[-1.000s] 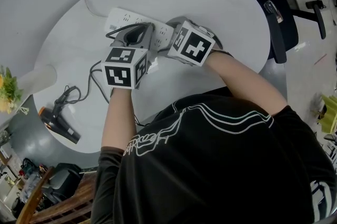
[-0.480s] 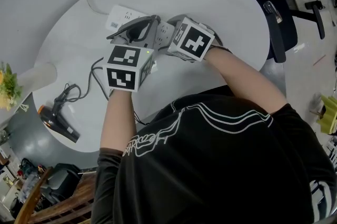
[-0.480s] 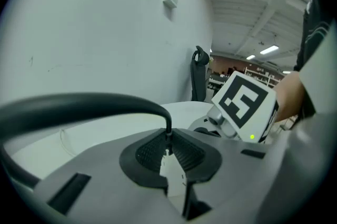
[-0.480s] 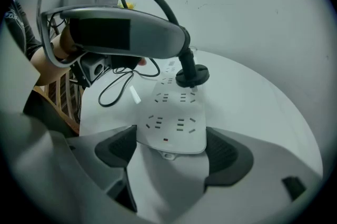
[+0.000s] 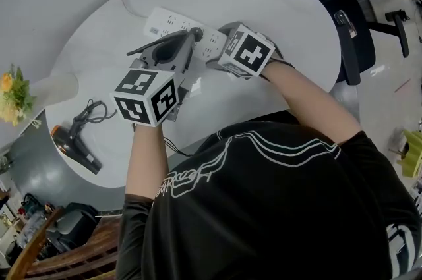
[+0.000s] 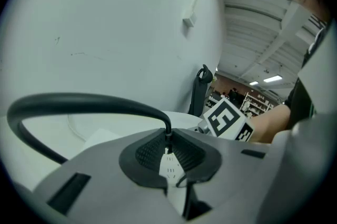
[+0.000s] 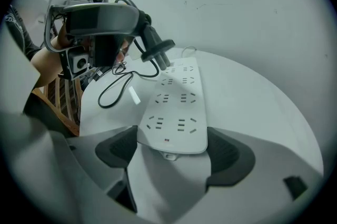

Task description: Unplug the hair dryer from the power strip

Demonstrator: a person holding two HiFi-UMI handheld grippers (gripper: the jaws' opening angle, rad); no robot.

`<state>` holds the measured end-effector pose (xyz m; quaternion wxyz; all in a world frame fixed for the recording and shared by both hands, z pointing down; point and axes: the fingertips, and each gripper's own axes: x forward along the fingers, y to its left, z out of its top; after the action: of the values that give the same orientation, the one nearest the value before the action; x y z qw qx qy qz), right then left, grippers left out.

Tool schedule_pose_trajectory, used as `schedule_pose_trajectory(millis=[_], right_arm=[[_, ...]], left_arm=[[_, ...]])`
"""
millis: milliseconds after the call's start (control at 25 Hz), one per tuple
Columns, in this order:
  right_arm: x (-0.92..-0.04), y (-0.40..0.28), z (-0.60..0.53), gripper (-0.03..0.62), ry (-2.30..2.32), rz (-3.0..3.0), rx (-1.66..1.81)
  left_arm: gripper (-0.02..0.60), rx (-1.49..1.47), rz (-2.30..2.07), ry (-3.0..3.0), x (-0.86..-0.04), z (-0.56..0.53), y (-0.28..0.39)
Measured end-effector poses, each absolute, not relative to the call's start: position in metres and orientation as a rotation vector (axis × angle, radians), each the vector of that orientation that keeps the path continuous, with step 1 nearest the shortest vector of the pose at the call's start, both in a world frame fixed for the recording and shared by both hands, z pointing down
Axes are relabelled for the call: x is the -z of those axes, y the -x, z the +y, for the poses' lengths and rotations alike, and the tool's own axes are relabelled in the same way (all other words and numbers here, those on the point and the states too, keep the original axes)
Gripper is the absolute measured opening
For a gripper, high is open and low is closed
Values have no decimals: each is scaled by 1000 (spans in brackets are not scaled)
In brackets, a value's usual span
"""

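Since a second ago your left gripper has lifted off the power strip, bringing the plug up with it. Your right gripper has not moved.

Views. Only the head view takes in the whole round white table and the black office chair beside it. It alone also shows the hair dryer, which lies on its side at the table's left edge, well apart from the strip. Only the right gripper view shows the plug's prongs clear of the sockets, hanging just above the strip's far end. Only the left gripper view shows the black cord arching away to the left from between the pads.

Count. One table, one chair, one power strip, one hair dryer, one cord, one plug, two grippers.

Grip. Your left tongs are clenched on the plug where the cord enters it, pads nearly together. Your right tongs are clamped across the strip's near end, one pad against each long edge, and the strip lies flat on the table.

Pose. Your left forearm reaches forward, and its gripper tilts gently down toward the strip with the marker cube toward you. Your right forearm comes in from the right, and its gripper points steeply down, just beside the left one.
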<state>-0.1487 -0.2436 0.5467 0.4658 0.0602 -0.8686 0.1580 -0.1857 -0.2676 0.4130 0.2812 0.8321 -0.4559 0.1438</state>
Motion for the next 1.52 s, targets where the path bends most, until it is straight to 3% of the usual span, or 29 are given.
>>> schedule_pose_trajectory(millis=[440,800,1080,1120,1160,1200,1520], right_arm=[[-506,152,-250,353,-292,-2253,-337],[-382,147,-220,350,-396,-2644,-621],[-302,136,-172,341,-250,-2877,-622],[-294,133,-168,293,-254,-2901,-617],[-287,128,-167,95,-271,-2926,-609],[-279,122,-165,15,-285,-2953,-601],[-239,78,-128,-3,-177,-3049,-521]], left_arm=[[40,-134,-1278,-2158,-365,-207,210],[40,1,-1340,-2176,-320,-158,215],[40,50,-1348,-2194,-293,-126,203],[40,51,-1351,-2203,-288,-122,200],[40,53,-1356,-2212,-283,-119,196],[40,53,-1362,-2221,-278,-115,193],[40,24,-1427,-2276,-246,-83,147]])
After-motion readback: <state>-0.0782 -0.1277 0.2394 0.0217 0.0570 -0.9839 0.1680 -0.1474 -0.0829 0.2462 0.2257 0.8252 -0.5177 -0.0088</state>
